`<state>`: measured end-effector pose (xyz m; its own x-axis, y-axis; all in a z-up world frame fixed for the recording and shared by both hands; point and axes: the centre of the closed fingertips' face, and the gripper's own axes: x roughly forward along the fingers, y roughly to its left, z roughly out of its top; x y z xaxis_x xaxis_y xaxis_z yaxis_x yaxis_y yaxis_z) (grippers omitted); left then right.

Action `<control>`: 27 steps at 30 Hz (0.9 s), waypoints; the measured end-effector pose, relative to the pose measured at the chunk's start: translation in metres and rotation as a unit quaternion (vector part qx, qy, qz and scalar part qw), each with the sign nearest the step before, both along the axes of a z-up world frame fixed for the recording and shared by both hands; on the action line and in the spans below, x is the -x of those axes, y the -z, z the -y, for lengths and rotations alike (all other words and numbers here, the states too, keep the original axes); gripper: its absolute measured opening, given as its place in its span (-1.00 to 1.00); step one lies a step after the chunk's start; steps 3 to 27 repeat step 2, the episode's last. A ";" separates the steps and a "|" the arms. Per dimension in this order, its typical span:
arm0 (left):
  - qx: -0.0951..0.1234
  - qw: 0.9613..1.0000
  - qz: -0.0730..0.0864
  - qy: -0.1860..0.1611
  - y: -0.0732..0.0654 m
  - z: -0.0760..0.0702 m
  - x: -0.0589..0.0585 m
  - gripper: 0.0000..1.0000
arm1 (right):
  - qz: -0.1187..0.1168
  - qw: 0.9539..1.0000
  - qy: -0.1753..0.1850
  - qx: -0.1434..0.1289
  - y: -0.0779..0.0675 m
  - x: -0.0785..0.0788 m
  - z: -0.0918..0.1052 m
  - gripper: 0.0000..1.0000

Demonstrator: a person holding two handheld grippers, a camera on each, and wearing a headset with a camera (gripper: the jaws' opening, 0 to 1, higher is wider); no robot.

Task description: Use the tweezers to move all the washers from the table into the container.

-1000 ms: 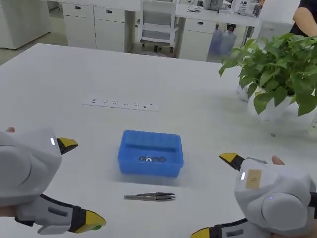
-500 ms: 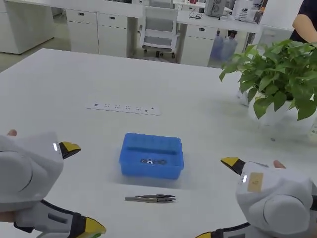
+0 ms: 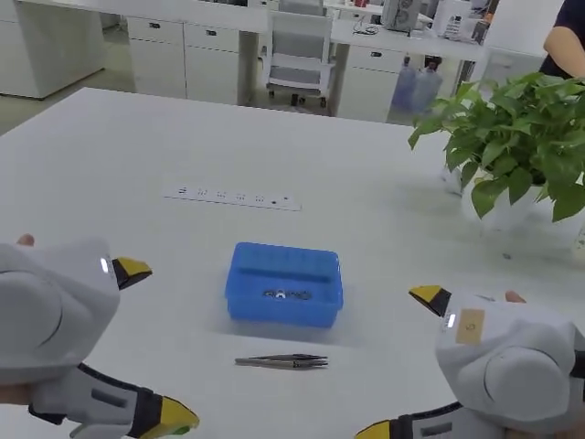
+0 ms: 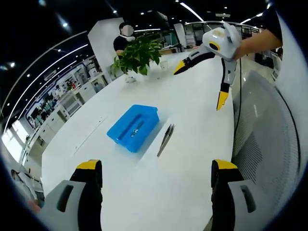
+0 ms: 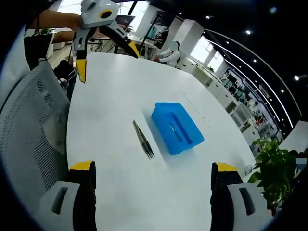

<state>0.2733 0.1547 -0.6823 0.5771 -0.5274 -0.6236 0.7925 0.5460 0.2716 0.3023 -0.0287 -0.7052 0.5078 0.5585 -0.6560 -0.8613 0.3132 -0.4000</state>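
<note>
A blue container (image 3: pixel 284 283) sits mid-table with small metal washers (image 3: pixel 285 294) inside it. Metal tweezers (image 3: pixel 281 362) lie flat on the table just in front of it, held by nothing. My left gripper (image 3: pixel 154 346) hovers open at the lower left and my right gripper (image 3: pixel 402 362) open at the lower right, both apart from the tweezers. In the left gripper view, the open left gripper (image 4: pixel 156 173) faces the container (image 4: pixel 134 127) and the tweezers (image 4: pixel 165 139). In the right gripper view, the open right gripper (image 5: pixel 153 169) faces the container (image 5: pixel 177 127) and the tweezers (image 5: pixel 143 139).
A white power strip (image 3: pixel 232 196) lies beyond the container. A potted plant (image 3: pixel 512 137) stands at the back right. A mesh chair back (image 4: pixel 260 144) is close to the near table edge. Desks and an office chair (image 3: pixel 297 46) stand behind the table.
The head camera has shifted slightly, so the scene sits a little lower and to the right. The tweezers, the container and both open grippers keep their places.
</note>
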 end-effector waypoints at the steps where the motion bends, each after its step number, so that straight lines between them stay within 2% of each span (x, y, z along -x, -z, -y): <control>1: 0.000 1.000 -0.001 0.001 0.000 0.000 0.001 0.99 | 0.000 1.000 0.000 0.000 0.000 0.000 0.000 1.00; 27: 0.000 1.000 -0.002 0.001 0.001 0.000 0.001 0.99 | 0.000 1.000 0.001 0.000 0.000 0.000 0.001 1.00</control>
